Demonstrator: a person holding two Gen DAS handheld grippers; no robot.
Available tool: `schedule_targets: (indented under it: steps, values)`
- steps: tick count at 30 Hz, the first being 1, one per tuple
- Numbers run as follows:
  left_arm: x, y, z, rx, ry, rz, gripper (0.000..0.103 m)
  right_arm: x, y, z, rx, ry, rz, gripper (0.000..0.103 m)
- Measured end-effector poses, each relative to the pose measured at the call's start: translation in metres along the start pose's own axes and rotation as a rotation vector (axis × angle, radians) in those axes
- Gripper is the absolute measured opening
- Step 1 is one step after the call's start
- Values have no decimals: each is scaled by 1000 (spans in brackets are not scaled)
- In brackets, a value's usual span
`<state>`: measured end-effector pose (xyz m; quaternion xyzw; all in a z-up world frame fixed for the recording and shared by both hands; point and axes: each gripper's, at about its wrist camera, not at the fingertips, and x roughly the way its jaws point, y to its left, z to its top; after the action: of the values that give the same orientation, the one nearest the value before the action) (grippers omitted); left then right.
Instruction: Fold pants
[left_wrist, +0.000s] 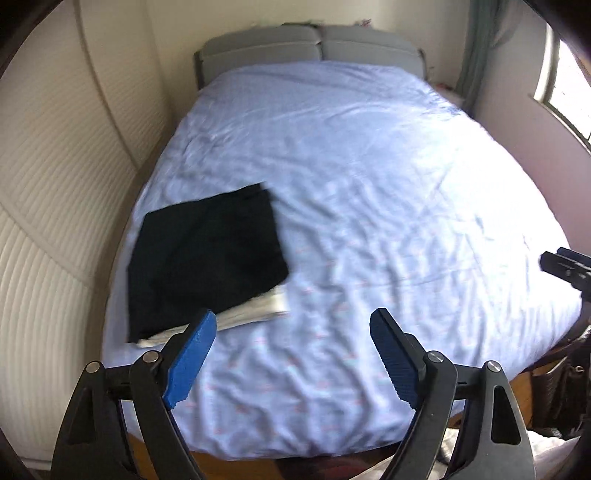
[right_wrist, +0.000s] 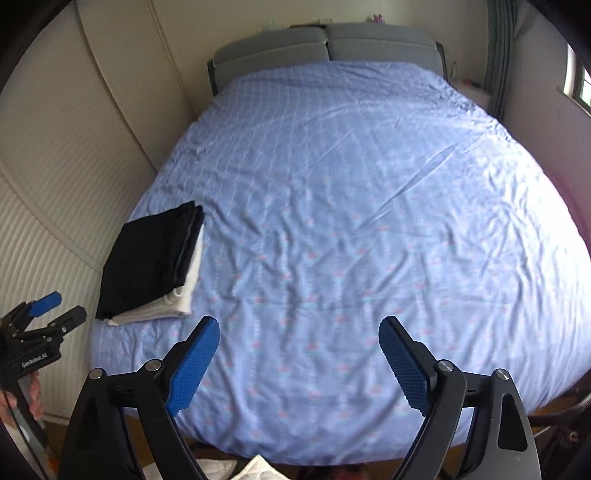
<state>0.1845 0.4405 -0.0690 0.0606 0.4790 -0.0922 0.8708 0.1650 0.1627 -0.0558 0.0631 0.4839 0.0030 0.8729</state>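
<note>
Folded black pants (left_wrist: 207, 254) lie on the near left part of the bed, stacked on a folded white garment (left_wrist: 255, 312). In the right wrist view the black pants (right_wrist: 147, 258) rest on the white garment (right_wrist: 177, 299) too. My left gripper (left_wrist: 293, 323) is open and empty, held above the bed's near edge just right of the stack. My right gripper (right_wrist: 299, 330) is open and empty over the near middle of the bed. The left gripper also shows at the left edge of the right wrist view (right_wrist: 55, 310).
The bed (right_wrist: 351, 203) has a wrinkled light blue cover and a grey headboard (right_wrist: 325, 44). A ribbed white wardrobe (left_wrist: 44, 221) stands close on the left. A window (left_wrist: 569, 85) and curtain are at the right. White cloth (right_wrist: 255, 469) lies on the floor below.
</note>
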Motion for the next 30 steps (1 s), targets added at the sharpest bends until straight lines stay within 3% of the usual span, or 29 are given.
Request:
schedule_targets:
  steps: [6,15,20,30]
  values:
    - [-43,-90,0,-13,-70,-9,86,-46,-64,-10,-17,-42,13,89]
    - [-89,-170,-1,-26,-138,-41,90,-111,-121,-24,-3,-147,19,89]
    - [-112,-198,0,8,-205,-39,94,-133,-137,-34,16,-182,14,89]
    - [-139,-222,0,31,-252,-65,96,-172,-151,-44,13,-268,-22,89]
